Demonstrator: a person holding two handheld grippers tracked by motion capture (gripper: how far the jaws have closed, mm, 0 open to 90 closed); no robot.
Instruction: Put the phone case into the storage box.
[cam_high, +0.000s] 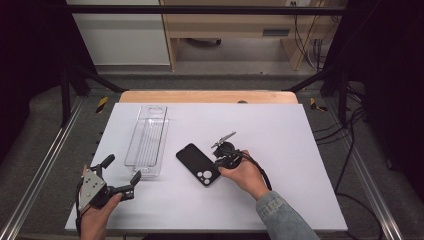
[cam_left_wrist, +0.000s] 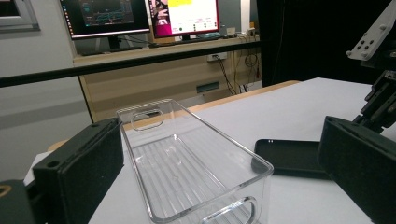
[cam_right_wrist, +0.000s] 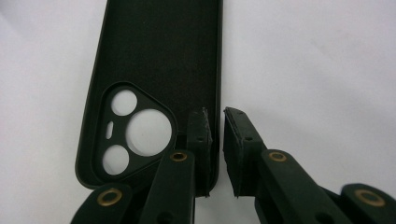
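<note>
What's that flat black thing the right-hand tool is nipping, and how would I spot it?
On the white table, look just right of the clear tray. There a phone case lies flat and empty, one long edge between the jaws of the right gripper. It is matte black, with three round holes in a rounded triangle at one end.

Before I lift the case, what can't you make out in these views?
- Right gripper view: whether the pads press the phone case wall; one jaw hides the rim.
- Same view: the case's far end, cut off by the top edge.
- Left gripper view: the case's near side, behind the clear bin.
</note>
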